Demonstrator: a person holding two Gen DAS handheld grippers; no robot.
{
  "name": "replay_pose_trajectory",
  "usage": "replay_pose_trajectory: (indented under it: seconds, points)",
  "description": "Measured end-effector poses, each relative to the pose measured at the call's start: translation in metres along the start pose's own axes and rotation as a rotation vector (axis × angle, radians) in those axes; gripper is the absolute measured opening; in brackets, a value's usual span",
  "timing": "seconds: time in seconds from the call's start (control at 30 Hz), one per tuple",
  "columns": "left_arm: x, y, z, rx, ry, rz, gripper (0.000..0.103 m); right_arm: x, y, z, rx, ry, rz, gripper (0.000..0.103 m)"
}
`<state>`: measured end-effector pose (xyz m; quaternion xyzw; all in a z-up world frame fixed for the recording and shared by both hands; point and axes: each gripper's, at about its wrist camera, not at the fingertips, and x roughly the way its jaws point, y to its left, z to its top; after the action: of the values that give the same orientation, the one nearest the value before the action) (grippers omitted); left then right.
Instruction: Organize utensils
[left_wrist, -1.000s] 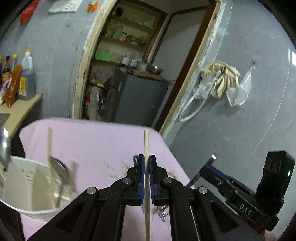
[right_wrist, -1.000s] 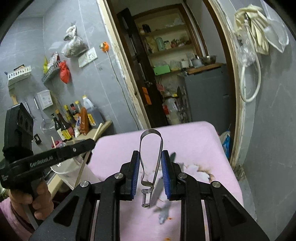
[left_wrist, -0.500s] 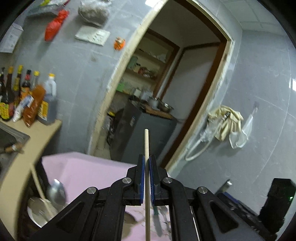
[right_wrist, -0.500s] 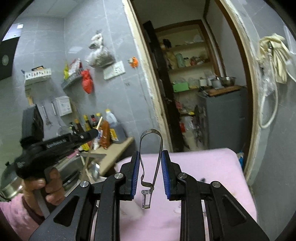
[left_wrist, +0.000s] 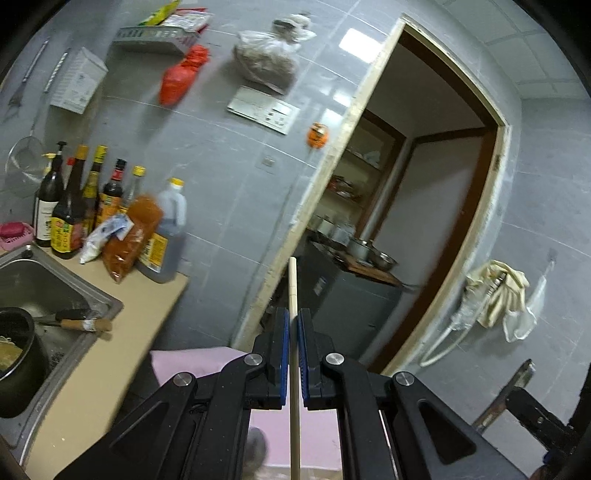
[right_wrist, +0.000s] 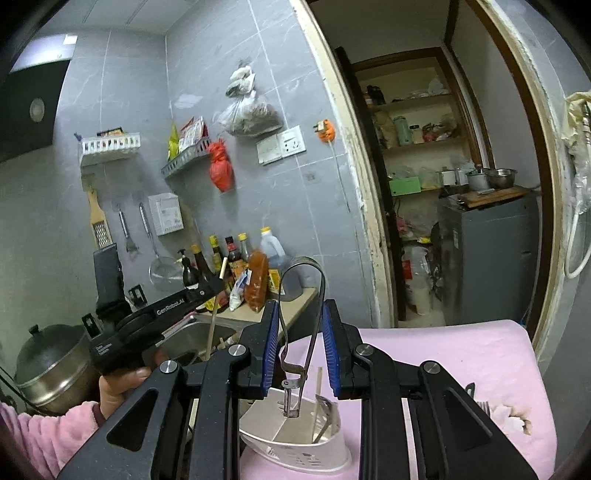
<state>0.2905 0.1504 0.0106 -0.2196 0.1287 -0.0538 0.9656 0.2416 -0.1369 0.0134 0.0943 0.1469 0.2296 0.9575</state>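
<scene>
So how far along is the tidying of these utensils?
Partly done: the white holder on the pink cloth already has a few utensils inside. In hand: the left gripper clamps a chopstick, the right gripper holds metal tongs. Both still need dropping in.

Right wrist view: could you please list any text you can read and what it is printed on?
"GenRobot.AI": white lettering on the side of the left gripper.
Smaller white print lower on its handle: too small to read.
Sauce bottle labels: too small to read.
</scene>
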Motion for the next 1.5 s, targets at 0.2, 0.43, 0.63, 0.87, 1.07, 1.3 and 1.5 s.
replay_pose_trajectory:
  seconds: [0.2, 0.43, 0.63, 0.87, 1.07, 1.3, 1.5]
  points:
    - [0.013, 0.024, -0.012, -0.021, -0.023, 0.002, 0.005, 0.026, 0.008, -0.019, -0.005, 0.048, -0.023, 0.021]
    - [0.023, 0.038, -0.033, -0.029, -0.062, 0.027, 0.005, 0.051, 0.014, -0.041, -0.029, 0.111, -0.053, 0.021]
    - [0.024, 0.041, -0.045, -0.013, -0.100, 0.052, 0.005, 0.063, 0.022, -0.052, -0.062, 0.137, -0.070, 0.021]
    - [0.013, 0.033, -0.057, 0.046, -0.153, 0.075, 0.005, 0.068, 0.026, -0.063, -0.069, 0.155, -0.089, 0.021]
    - [0.004, 0.032, -0.065, 0.067, -0.168, 0.078, 0.005, 0.072, 0.030, -0.072, -0.081, 0.161, -0.102, 0.021]
    - [-0.007, 0.032, -0.067, 0.083, -0.211, 0.092, 0.005, 0.073, 0.033, -0.077, -0.089, 0.145, -0.107, 0.021]
    - [-0.009, 0.029, -0.070, 0.102, -0.231, 0.095, 0.005, 0.073, 0.036, -0.084, -0.102, 0.156, -0.117, 0.021]
